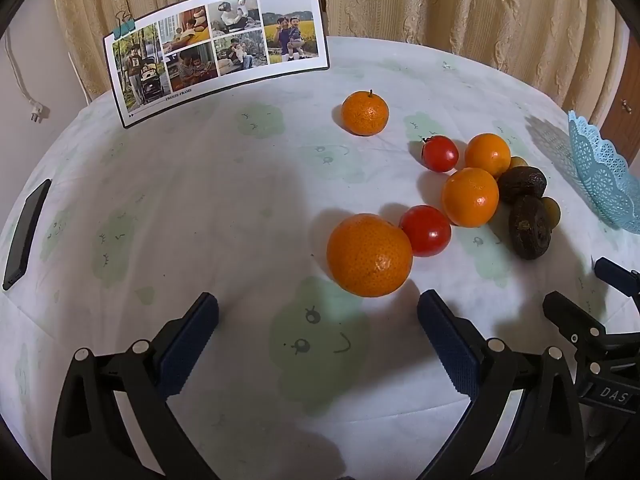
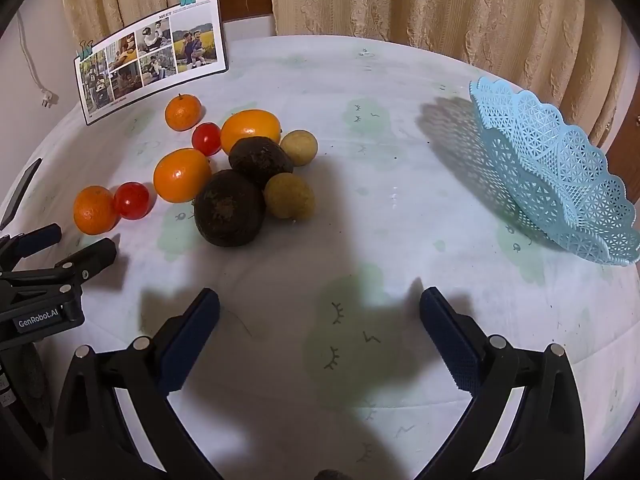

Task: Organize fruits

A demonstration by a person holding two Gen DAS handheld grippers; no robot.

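On the tablecloth [image 2: 400, 208]: four oranges [image 2: 182, 175], two tomatoes [image 2: 131, 200], two avocados [image 2: 229, 213], two tan fruits [image 2: 289, 195]; one basket [image 2: 552, 176]. Left gripper [image 1: 318, 312] and right gripper [image 2: 319, 307] both spread wide, empty.

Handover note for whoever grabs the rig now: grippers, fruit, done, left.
Left gripper: open, holding nothing, nearest orange just ahead of it.
Right gripper: open, holding nothing, over bare tablecloth.
Fruit: all loose on the cloth in one cluster: four oranges, two tomatoes, two dark avocados, two small tan fruits.
Blue basket: tilted at the right of the table, no fruit visible in it.
Done: nothing.
Left: everything goes into the basket.
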